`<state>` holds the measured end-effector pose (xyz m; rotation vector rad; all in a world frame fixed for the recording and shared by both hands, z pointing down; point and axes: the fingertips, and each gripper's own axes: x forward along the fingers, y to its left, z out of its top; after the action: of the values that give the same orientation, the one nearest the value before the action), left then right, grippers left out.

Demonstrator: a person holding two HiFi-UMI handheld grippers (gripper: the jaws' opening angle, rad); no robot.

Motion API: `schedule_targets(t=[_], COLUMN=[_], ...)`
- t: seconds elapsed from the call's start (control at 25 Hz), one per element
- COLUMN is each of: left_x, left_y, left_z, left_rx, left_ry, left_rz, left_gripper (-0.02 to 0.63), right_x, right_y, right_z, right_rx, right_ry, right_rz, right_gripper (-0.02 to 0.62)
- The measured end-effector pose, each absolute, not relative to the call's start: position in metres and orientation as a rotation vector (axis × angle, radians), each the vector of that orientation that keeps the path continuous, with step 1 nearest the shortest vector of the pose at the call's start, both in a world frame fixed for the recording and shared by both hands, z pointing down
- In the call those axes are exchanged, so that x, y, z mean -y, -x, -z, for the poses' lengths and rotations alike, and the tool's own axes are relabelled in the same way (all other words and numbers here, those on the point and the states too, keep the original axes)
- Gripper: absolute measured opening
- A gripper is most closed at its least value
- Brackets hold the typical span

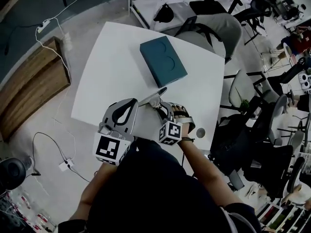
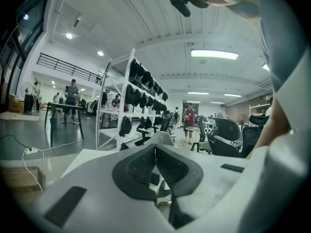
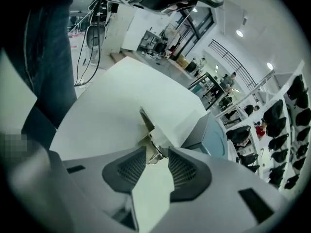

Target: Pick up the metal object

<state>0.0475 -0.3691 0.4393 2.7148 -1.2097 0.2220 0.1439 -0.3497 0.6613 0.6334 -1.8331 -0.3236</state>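
A thin metal object (image 1: 153, 97) with a flat blade and a bent wire end lies on the white table (image 1: 112, 72), just in front of a teal box (image 1: 163, 61). In the right gripper view, the metal object (image 3: 147, 123) points away from me. Its near wire end sits between the tips of my right gripper (image 3: 157, 154). The jaws stand apart, and I see no pad pressing on it. My left gripper (image 1: 132, 103) rests close to the left of the object. In its own view the left gripper (image 2: 155, 152) is shut with nothing in it.
The teal box (image 3: 214, 135) stands right behind the object. Office chairs (image 1: 214, 30) crowd the table's far and right sides. A wooden bench (image 1: 29, 86) and cables (image 1: 58, 149) are on the floor to the left. A small round grey thing (image 1: 200, 131) sits near the right front corner.
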Motion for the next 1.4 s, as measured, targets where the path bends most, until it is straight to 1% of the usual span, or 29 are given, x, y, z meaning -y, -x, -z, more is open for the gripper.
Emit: schedule_targets(t=[0.28,0.4,0.56,0.8,0.88,1.08,1.4], left_x=[0.37,0.369,0.369,0.366,0.365,0.366,0.373], left_y=[-0.037,-0.032,-0.029,-0.02,-0.018,-0.013,-0.02], left_z=[-0.443,-0.443,-0.442,-0.442,-0.441,-0.441,-0.42], left_rx=[1.27,1.281,1.274,1.284,1.287,1.289,1.286], left_ry=[-2.669,-2.655,-2.661,-2.66,-2.663,-2.668,-2.734], left_rz=[-0.231,-0.239,-0.25,-0.244,-0.244,-0.228,-0.174], left_gripper=[0.026,0.026,0.026,0.026,0.026,0.026,0.026], right_x=[0.356,0.359,0.362,0.367,0.371,0.38,0.39], right_y=[-0.139,-0.133,-0.125,-0.12,-0.12,-0.117,-0.118], right_z=[-0.674,-0.672,-0.673,-0.659,-0.653,-0.619,-0.503], right_rx=[1.723,1.679,1.658,1.67,1.682,1.718,1.869], right_ry=[-0.442,-0.392,-0.365,-0.385,-0.417,-0.542,-0.978], right_rz=[0.526,0.61,0.698,0.735,0.742,0.748,0.684], right_gripper=[0.132,0.093,0.067,0.029,0.029,0.028,0.028])
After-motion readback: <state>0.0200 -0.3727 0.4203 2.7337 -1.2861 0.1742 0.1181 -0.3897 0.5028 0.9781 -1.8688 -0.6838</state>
